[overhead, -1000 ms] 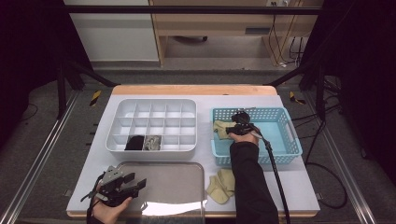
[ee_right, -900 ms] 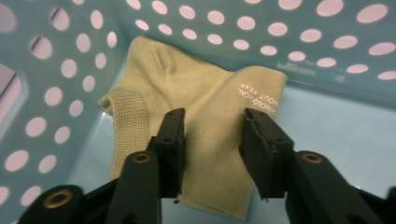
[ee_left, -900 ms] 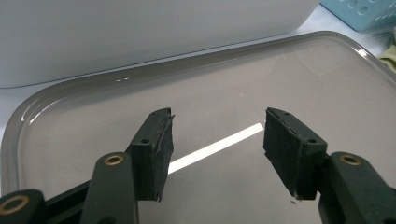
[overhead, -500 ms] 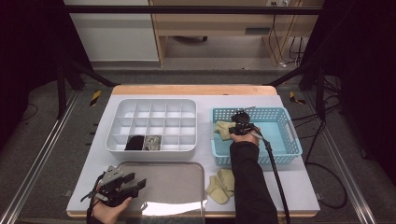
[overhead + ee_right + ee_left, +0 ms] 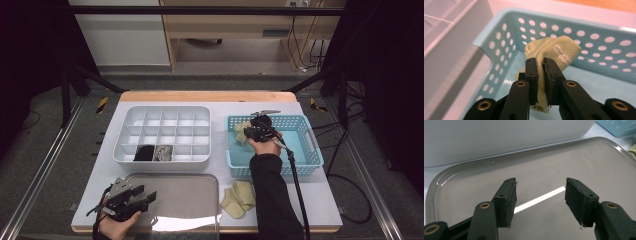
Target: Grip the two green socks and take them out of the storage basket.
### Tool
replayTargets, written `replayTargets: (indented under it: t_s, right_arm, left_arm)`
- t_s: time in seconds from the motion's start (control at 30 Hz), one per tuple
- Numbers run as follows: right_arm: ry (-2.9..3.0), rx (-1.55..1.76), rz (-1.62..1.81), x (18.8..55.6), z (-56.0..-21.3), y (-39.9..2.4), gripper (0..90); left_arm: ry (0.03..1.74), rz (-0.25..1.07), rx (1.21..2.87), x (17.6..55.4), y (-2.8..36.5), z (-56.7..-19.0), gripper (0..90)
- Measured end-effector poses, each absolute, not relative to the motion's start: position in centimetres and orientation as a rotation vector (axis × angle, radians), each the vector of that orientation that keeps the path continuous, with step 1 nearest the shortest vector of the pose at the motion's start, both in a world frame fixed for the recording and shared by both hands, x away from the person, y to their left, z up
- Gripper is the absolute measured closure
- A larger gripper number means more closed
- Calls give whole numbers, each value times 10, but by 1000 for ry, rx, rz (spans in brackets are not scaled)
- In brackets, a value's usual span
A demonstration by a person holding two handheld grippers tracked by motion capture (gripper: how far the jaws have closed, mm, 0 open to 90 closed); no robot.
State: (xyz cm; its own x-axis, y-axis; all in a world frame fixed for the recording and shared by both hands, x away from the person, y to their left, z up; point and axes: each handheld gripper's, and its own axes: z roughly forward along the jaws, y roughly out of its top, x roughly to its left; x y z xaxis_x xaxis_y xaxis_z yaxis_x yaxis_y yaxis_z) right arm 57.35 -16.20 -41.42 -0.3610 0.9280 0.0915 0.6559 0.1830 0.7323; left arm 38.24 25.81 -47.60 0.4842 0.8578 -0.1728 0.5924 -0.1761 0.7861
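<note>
A pale yellow-green sock (image 5: pixel 559 47) with white lettering hangs in the left end of a light blue perforated basket (image 5: pixel 599 27). My right gripper (image 5: pixel 540 61) is shut on it; its jaws have just been closing, with the cloth pinched between the pads. The high view shows that gripper (image 5: pixel 252 131) over the basket (image 5: pixel 305 120), with the sock (image 5: pixel 242 131) bunched at its tip. My left gripper (image 5: pixel 540 192) stands open just above a grey metal tray (image 5: pixel 549 165), nothing between its fingers. In the high view it (image 5: pixel 147 197) rests at the tray's left edge (image 5: pixel 185 200).
A white divided box (image 5: pixel 165 112) sits behind the tray, with a dark item (image 5: pixel 145 152) and a grey item (image 5: pixel 162 152) in two front cells. A pair of yellow socks (image 5: pixel 239 197) lies on the white table between tray and basket.
The right gripper has risen a little over the basket with the sock in it. The left gripper has stayed still.
</note>
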Motion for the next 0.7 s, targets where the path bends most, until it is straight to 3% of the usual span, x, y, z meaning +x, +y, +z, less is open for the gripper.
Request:
replayTargets:
  t_s: [0.4,0.7]
  right_arm:
    - [2048,1367,1114,536,-382,-171,823]
    - [1962,1294,1221,497,-378,-194,822]
  left_arm:
    - [1208,396,1878,382,257,-476,416]
    - [1208,397,1882,382,256,-476,416]
